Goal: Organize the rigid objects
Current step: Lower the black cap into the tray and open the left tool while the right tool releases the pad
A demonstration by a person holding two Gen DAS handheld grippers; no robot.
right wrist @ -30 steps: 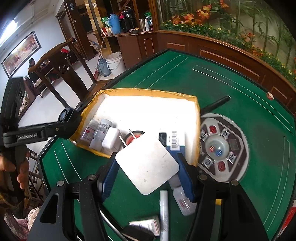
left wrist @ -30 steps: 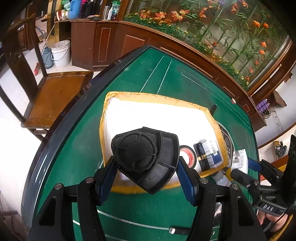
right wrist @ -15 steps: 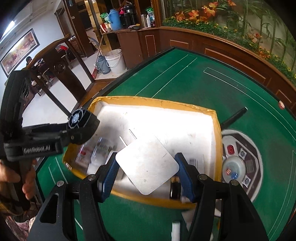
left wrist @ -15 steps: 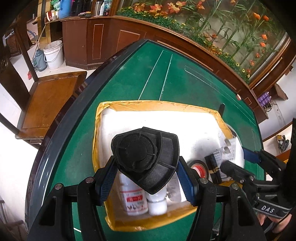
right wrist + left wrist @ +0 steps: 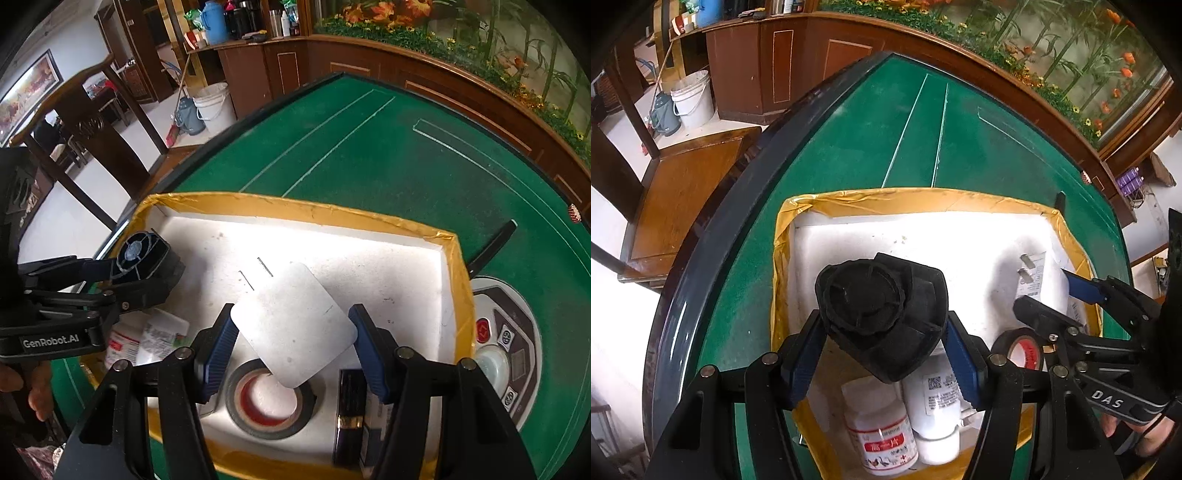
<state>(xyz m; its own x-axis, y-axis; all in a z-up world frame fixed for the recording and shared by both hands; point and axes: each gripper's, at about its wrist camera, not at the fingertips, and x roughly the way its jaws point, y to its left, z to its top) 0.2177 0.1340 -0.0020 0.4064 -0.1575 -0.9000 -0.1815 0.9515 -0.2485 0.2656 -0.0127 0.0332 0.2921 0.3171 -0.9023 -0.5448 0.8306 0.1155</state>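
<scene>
Broadly, from left to right:

Left gripper (image 5: 882, 365): its blue pads clamp a black fan-like part (image 5: 882, 317) by two opposite sides; the part hangs over the left half of the box, above the bottles.
Box (image 5: 912, 197): a white foam tray with yellow-taped rim, sitting on the green felt surface (image 5: 923, 147); its far half is bare.
Bottles: a white bottle with a red label (image 5: 882, 439) and a plain white bottle (image 5: 936, 410) lie side by side, touching, at the box's near-left corner, caps toward the camera.
Tape roll (image 5: 269, 400): black with a red core, lying flat on the box floor near the front wall, partly under the charger in the right wrist view.
Right gripper (image 5: 293, 349): its pads hold a flat white wall charger (image 5: 295, 325) by its edges, the two metal prongs (image 5: 265, 266) pointing away, over the middle of the box.
Dark slim box (image 5: 351, 413): lies just right of the tape roll against the front wall; what it is stays unclear, as the gripper finger hides part of it.
Control panel (image 5: 513, 354): a round grey panel with buttons set into the surface, just outside the box's right wall.
</scene>
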